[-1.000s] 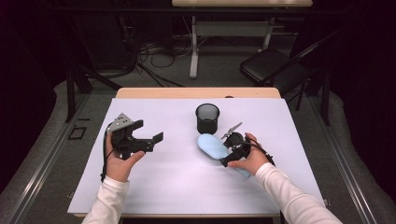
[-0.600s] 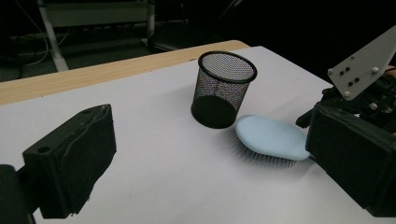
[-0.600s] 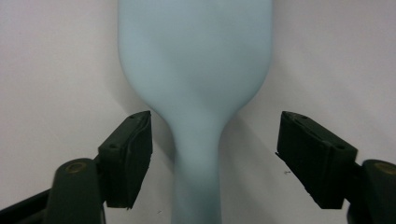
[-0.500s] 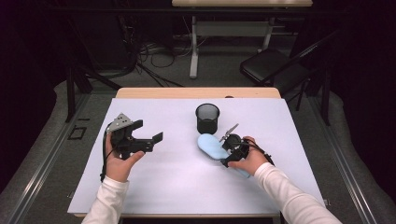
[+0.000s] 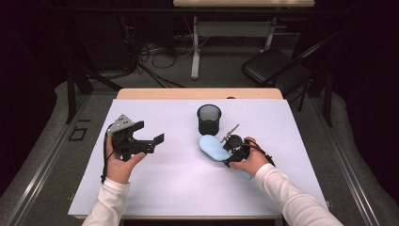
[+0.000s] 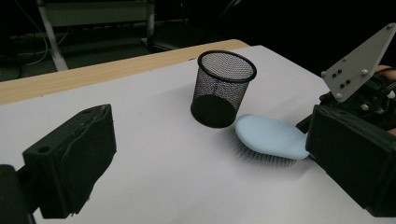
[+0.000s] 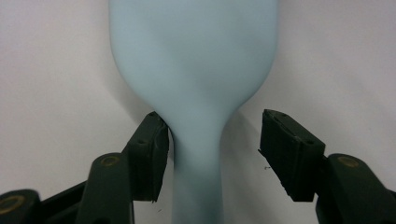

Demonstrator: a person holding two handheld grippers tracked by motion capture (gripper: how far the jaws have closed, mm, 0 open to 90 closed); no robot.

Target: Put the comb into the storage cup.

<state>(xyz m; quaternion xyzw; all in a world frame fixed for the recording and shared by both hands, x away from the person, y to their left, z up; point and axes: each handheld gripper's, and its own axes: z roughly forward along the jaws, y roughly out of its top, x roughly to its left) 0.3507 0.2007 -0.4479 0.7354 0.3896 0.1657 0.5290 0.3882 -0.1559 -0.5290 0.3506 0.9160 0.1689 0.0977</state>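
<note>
Pale blue plastic forms the hairbrush [image 5: 212,148], which lies bristles-down on the white table cover [image 5: 179,188] just in front of the black mesh cup [image 5: 209,119], its narrow handle running between the jaws of your right gripper [image 7: 212,156]; these have just been closing, one pad at the handle and the other apart from it. Bare cover lies between the brush and your left gripper [image 5: 149,136], which hangs wide open. The bristles are blurred.
</note>
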